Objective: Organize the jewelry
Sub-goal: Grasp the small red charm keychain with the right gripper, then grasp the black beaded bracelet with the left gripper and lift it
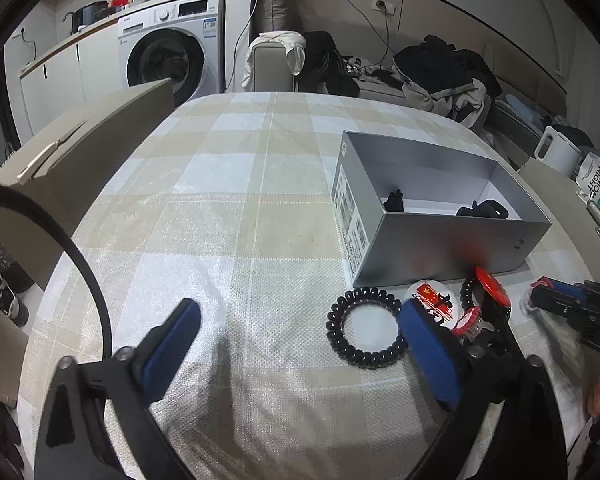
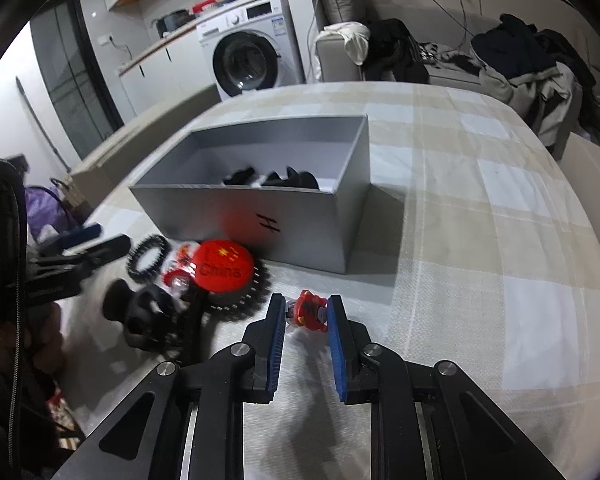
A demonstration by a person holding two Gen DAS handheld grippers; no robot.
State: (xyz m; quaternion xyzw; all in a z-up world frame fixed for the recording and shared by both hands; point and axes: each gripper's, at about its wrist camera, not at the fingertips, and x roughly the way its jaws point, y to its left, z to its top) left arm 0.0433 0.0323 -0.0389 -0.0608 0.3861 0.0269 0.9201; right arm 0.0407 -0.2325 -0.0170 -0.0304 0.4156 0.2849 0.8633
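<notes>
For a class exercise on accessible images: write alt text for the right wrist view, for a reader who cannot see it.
The right tongs are closed around a small red hair clip on a checked tablecloth. Behind it stands an open grey box with dark items inside; to its left lie a red China badge and black coil hair ties.

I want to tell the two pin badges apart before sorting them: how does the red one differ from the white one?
The red badge has a solid red face with yellow stars and lettering; the white badge has a white face with a red flag graphic. The red badge rests on top of other accessories, tilted; the white badge appears to lie flat on the tablecloth. Both are round and sit just outside the grey box.
</notes>
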